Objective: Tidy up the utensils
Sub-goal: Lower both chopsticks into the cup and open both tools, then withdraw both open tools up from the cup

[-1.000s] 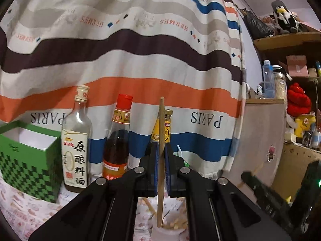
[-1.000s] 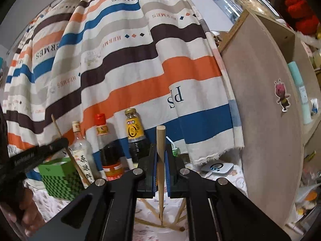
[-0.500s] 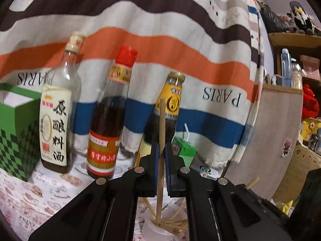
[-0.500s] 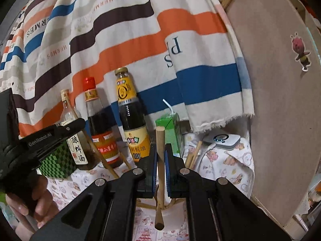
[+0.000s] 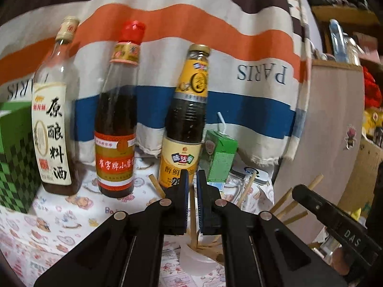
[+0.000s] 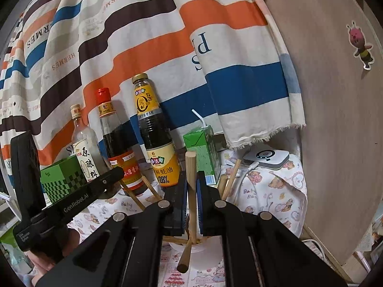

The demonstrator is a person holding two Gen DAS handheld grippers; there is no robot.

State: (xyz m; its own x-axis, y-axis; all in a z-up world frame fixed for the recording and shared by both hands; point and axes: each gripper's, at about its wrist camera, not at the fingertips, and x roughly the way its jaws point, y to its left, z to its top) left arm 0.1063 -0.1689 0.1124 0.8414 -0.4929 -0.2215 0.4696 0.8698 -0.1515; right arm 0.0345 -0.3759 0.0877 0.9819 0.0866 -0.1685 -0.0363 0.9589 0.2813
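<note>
Chopsticks going into cup
Left gripper [image 5: 191, 179] fingers were slightly parted around a chopstick [image 5: 193, 217] over the white cup [image 5: 191, 254]; right gripper [image 6: 191, 181] pinched a thicker stick [image 6: 190, 191], best lowered upright.

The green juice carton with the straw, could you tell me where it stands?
In both wrist views the green juice carton stands right of the yellow-labelled sauce bottle, before the striped cloth.

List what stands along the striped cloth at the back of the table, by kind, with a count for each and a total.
Glass bottles: 3 (clear cooking wine bottle, red-capped bottle, yellow-labelled oyster sauce bottle)
Green drink cartons with straw: 1
Green checkered boxes: 1
Total: 5
</note>
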